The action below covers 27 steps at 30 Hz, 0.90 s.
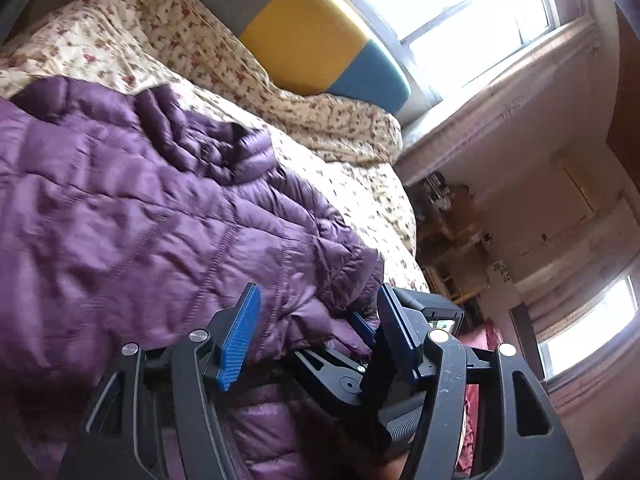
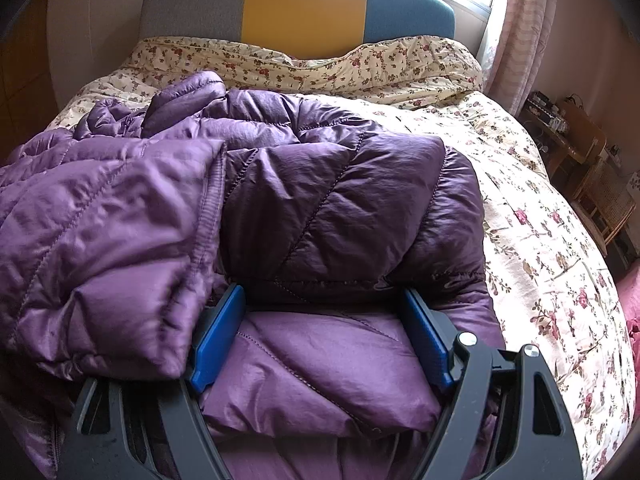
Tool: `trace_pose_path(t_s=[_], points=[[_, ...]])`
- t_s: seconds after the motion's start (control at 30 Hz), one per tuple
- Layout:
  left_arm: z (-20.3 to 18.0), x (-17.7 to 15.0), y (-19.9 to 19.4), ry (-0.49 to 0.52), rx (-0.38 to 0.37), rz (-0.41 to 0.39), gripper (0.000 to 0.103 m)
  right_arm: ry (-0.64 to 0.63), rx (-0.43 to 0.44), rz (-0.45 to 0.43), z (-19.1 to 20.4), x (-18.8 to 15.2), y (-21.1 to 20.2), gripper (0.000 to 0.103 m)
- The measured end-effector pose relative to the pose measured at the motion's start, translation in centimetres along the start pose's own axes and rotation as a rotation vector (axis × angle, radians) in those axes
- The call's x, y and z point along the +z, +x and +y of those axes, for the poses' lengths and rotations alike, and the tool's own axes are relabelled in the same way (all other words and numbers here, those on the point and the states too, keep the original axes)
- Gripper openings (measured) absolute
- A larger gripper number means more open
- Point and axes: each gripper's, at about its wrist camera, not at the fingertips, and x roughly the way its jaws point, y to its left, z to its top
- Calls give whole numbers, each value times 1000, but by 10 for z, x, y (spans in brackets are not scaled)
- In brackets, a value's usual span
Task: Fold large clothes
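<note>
The purple jacket (image 2: 320, 200) lies across the bed between the right gripper's (image 2: 320, 340) spread fingers; the left gripper (image 1: 316, 336), also open, hovers alongside.

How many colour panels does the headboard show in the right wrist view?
3. On the headboard, the grey panel is at the left, the yellow panel in the middle, the teal panel at the right. The floral quilt hides their lower edges.
</note>
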Motion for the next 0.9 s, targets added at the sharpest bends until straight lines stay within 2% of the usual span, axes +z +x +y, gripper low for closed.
trace_pose_path(t_s=[0.13, 0.27, 0.3, 0.4, 0.53, 0.67, 0.73, 0.83, 0.87, 0.9], points=[[12, -1, -34, -4, 82, -69, 59, -3, -7, 7, 3, 3, 0, 78], [42, -3, -75, 10, 255, -142, 59, -1, -6, 14, 0, 5, -5, 75], [52, -4, -83, 0, 289, -157, 59, 2, -5, 15, -1, 6, -8, 70], [70, -6, -104, -16, 333, -183, 59, 38, -17, 11, -10, 11, -20, 58], [80, -8, -123, -11, 369, -217, 59, 138, -11, -23, -30, 20, -44, 55], [81, -8, -131, 1, 384, -239, 59, 190, 113, -41, -29, 33, -62, 56], [80, -9, -133, 5, 381, -239, 59, 196, 223, -2, -17, 40, -60, 65], [76, -11, -138, 37, 389, -246, 59, 157, 271, 44, 8, 42, -50, 65], [75, -10, -137, 44, 392, -245, 59, 127, 274, 68, 20, 42, -45, 63], [75, -10, -137, 49, 395, -247, 59, 104, 279, 83, 28, 41, -40, 47]])
